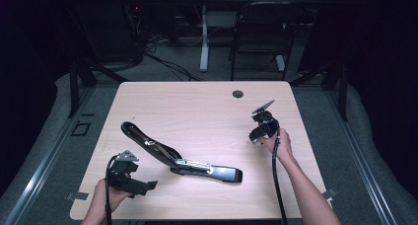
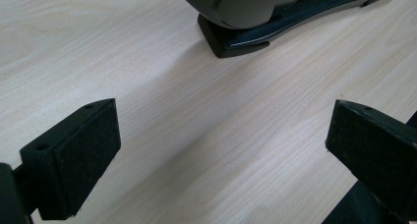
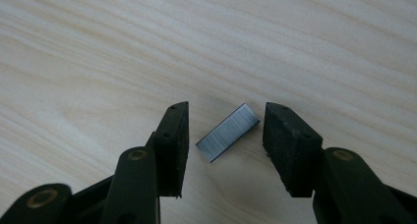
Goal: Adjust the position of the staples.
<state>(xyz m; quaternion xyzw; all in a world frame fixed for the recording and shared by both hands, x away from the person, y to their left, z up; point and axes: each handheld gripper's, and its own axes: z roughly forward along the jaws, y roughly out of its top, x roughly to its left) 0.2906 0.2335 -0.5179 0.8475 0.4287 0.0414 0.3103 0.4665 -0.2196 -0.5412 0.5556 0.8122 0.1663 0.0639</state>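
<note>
The right gripper (image 3: 223,135) points down at the surface (image 3: 147,47), its jaws partly open with a strip of staples (image 3: 228,132) lying flat between them. The strip sits at a slant to the jaws; its far end is just beside the right pad, its near end closer to the left pad, and neither pad clearly presses on it yet. In the high view this gripper (image 1: 257,131) is on the right side of the surface (image 1: 197,101), well apart from the stapler (image 1: 177,156).

To grip well, the jaws should likely close slowly so the pads turn the slanted strip square and catch its long sides, staying low enough to trap so thin a thing. Squeezing hard or fast could break the strip or flick it away.

The left gripper (image 1: 148,186) rests at the near left, jaws wide open and empty, facing the stapler. The stapler lies at the middle with its top swung open toward the far left, its tray exposed, probably ready for the strip.
</note>
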